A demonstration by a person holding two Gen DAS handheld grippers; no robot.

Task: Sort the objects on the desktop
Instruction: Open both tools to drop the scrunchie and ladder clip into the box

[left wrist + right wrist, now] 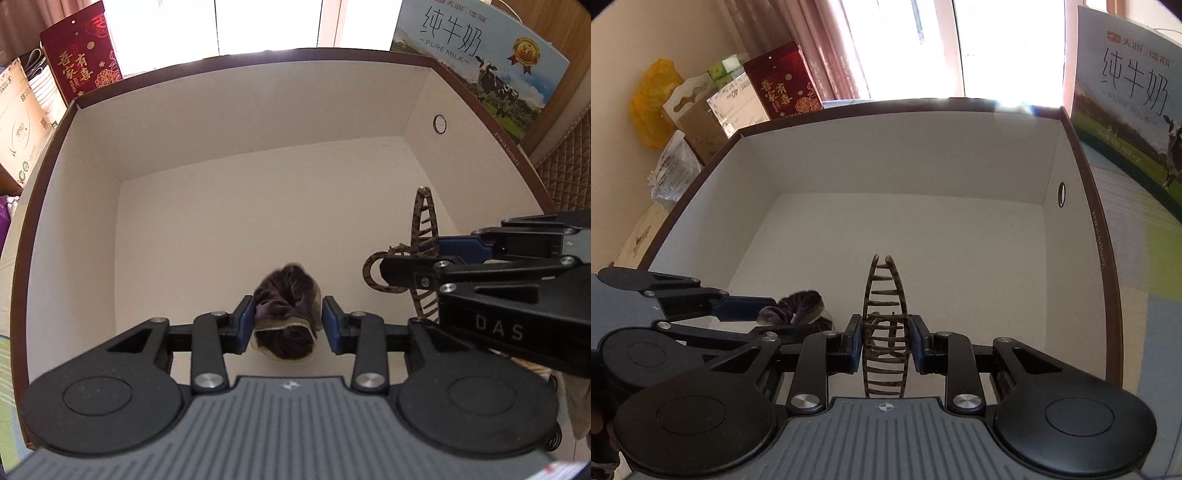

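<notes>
While both grippers tilt down into the white-lined box (258, 129), the left gripper (288, 325) stands parted — the purple scrunchie (286, 295) between its pads, a gap on the right — and the right gripper (885, 345) clamps the brown hair claw (885, 325).

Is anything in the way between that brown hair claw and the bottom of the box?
Nothing visible: the brown patterned hair claw, pinched in the right gripper, hangs over bare floor of the white-lined cardboard box; the purple velvet scrunchie sits off to its left.
</notes>
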